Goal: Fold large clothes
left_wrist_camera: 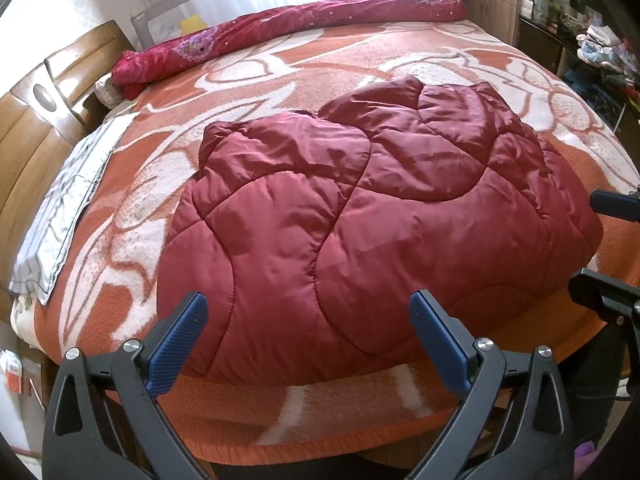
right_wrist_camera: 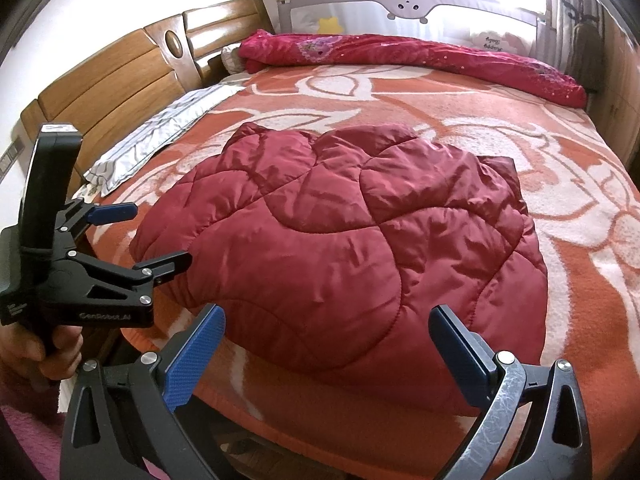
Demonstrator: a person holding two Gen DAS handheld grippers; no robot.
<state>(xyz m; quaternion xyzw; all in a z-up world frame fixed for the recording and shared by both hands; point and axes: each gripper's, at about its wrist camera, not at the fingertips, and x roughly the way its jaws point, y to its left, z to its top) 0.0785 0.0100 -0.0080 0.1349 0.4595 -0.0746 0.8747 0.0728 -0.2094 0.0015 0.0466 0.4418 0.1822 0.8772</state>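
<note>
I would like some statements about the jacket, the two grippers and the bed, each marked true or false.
1. The dark red quilted jacket lies on the orange and white blanket. True.
2. The left gripper is shut on the jacket. False: its jaws stand open and hold nothing.
3. The right gripper is open. True.
4. The bright red floral quilt covers the jacket. False: it lies apart, along the far edge of the bed.
5. A striped grey pillow lies near the wooden headboard. True.
</note>
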